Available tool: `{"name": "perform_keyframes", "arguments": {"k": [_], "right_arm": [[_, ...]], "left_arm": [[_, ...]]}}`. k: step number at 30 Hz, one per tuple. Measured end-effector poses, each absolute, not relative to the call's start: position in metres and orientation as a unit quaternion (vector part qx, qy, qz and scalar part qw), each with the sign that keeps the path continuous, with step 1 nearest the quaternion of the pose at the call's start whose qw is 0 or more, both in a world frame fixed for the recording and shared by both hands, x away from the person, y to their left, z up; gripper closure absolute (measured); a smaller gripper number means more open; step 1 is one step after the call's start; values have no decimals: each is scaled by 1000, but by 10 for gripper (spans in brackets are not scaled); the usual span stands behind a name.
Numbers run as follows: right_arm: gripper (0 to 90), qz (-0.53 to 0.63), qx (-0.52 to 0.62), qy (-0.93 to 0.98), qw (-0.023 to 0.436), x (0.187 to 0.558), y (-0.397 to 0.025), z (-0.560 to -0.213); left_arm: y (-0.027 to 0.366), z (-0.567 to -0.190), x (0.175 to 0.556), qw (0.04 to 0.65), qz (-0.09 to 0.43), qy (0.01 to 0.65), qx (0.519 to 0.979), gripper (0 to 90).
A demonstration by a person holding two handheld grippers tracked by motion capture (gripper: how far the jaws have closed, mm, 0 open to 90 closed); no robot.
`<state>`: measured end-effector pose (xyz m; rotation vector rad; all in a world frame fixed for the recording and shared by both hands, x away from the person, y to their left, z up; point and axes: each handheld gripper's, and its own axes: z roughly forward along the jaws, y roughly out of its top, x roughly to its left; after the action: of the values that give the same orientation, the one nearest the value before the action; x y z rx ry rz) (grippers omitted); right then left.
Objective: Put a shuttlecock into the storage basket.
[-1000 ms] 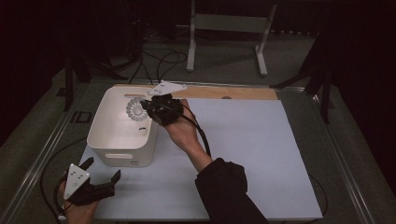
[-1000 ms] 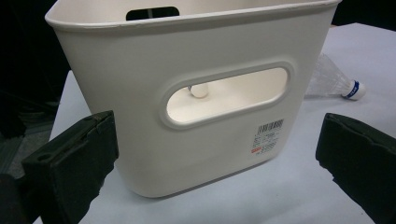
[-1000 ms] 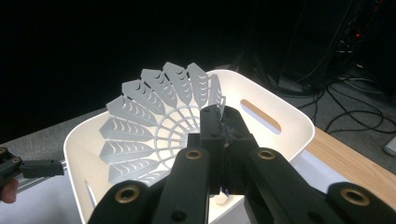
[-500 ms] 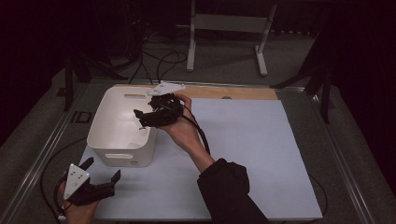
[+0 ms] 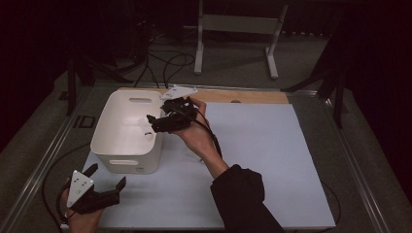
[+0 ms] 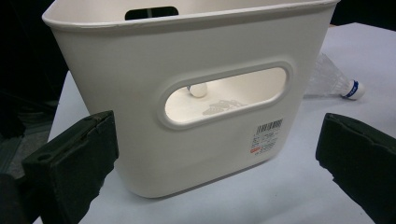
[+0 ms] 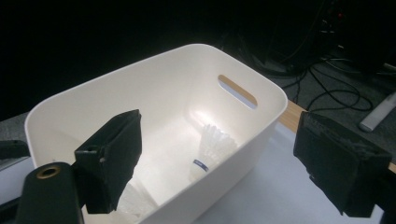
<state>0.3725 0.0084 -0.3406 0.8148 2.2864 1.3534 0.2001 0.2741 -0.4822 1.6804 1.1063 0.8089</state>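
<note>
White feathers mark the shuttlecock (image 7: pixel 210 149) lying on the floor of the white plastic bin (image 5: pixel 127 131), cork end with its blue band toward my right tongs (image 7: pixel 215 154), skirt fanned toward the far handle slot (image 7: pixel 237 90). My right tongs (image 5: pixel 154 122) hang over the bin's near-right rim with the jaws wide apart and nothing between them; I judge this shuttlecock to be delivered. A second white mass sits low in the bin behind the left jaw of the right gripper view, too hidden for me to identify. The relation that governs my coming move lies outside the bin: another shuttlecock (image 6: pixel 334 79) rests on the pale blue tabletop (image 5: pixel 252 145) just beside the bin's right wall, long axis roughly level, cork (image 6: pixel 353 90) pointing away from the bin. In the left gripper view it lies ahead and to the right, past the bin's corner. My left tongs (image 5: pixel 104 184), also open and empty, rest low at the near-left tabletop edge, facing the bin's slotted wall (image 6: pixel 224 95). I judge the right hand (image 5: pixel 197 136) nearer to that piece, so it should take it.
</note>
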Motion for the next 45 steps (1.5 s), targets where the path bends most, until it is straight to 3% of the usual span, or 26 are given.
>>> {"name": "perform_keyframes", "arguments": {"k": [45], "right_arm": [[97, 442, 326, 805, 222, 382, -48, -358]], "left_arm": [[273, -482, 200, 467, 331, 450, 686, 1]]}}
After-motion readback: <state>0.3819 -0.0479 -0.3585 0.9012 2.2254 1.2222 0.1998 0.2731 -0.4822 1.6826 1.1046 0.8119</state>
